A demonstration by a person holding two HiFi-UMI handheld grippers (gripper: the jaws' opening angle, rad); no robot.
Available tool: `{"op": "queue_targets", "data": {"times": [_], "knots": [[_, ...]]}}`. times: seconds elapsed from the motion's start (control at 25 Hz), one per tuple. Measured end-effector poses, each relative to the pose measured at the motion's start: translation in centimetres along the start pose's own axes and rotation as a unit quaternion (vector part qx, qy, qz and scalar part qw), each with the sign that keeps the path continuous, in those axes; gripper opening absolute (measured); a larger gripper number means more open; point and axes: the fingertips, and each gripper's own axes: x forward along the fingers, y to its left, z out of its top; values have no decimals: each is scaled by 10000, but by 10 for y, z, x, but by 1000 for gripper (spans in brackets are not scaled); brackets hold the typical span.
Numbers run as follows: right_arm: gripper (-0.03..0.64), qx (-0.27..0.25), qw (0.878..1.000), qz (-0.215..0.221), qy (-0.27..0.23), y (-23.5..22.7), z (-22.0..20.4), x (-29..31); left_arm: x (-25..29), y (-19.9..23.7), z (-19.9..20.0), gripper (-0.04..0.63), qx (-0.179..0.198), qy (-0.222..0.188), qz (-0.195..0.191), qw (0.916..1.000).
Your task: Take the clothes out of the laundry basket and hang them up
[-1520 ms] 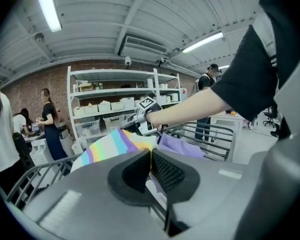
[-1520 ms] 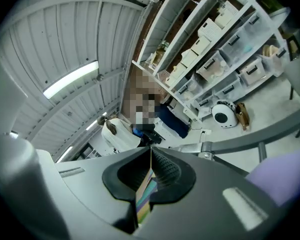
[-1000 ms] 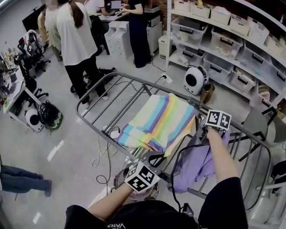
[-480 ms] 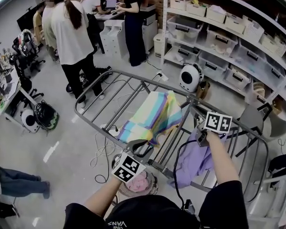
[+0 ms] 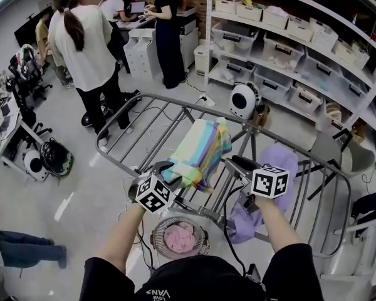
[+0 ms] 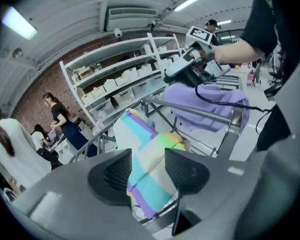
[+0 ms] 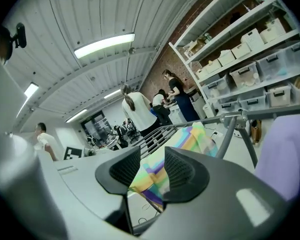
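A pastel striped cloth [image 5: 200, 150] lies draped over the grey drying rack [image 5: 122, 125]. A purple garment [image 5: 277, 165] hangs over the rack's right rails. Below the rack stands the round laundry basket [image 5: 158, 248] with pink clothes [image 5: 180, 237] in it. My left gripper [image 5: 168, 170] sits at the cloth's near left corner, its jaws opening, with the cloth [image 6: 149, 152] seen past the gap and not pinched. My right gripper [image 5: 235, 165] hovers just right of the cloth, jaws also opening, nothing between the pads. The cloth [image 7: 191, 134] shows beyond them.
Several people [image 5: 88, 55] stand past the rack's far left end near desks. White shelving [image 5: 288, 49] with storage bins runs along the right. A white round appliance [image 5: 243, 100] sits on the floor behind the rack. Cables [image 5: 138, 227] trail on the floor beside the basket.
Both grippers have come off the striped cloth's edges and drawn back toward me. The cloth now hangs narrower and more bunched on the rack.
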Motion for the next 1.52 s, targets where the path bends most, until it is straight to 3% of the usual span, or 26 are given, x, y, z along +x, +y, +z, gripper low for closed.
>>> {"op": "queue_targets", "data": {"times": [0.2, 0.44, 0.6, 0.68, 0.76, 0.84, 1.0, 1.2, 1.52], "knots": [[140, -92, 9999, 127, -36, 23, -12, -16, 10, 9, -19, 198, 938, 494, -507, 9931], [140, -92, 9996, 242, -104, 44, -23, -30, 30, 9, -39, 198, 1921, 1012, -861, 9723], [140, 43, 9994, 295, -151, 53, -33, -38, 44, 7, -46, 192, 2197, 1191, -1008, 9630], [140, 100, 9993, 292, -212, 57, -34, -44, 44, 7, -45, 129, 2215, 1180, -1028, 9625], [140, 167, 9990, 289, -291, 60, -34, -50, 41, 9, -41, 49, 2192, 1106, -966, 9646], [140, 218, 9986, 299, -368, 63, -34, -56, 34, 11, -35, 26, 2190, 1010, -862, 9666], [140, 306, 9975, 379, -516, 77, -34, -65, 8, 13, -20, 17, 2279, 809, -552, 9688], [140, 358, 9960, 518, -633, 102, -43, -69, -49, 12, 3, 15, 2397, 453, 141, 9697], [140, 432, 9942, 744, -639, 142, -68, -69, -131, -48, -2, 15, 2228, 195, 887, 9706]]}}
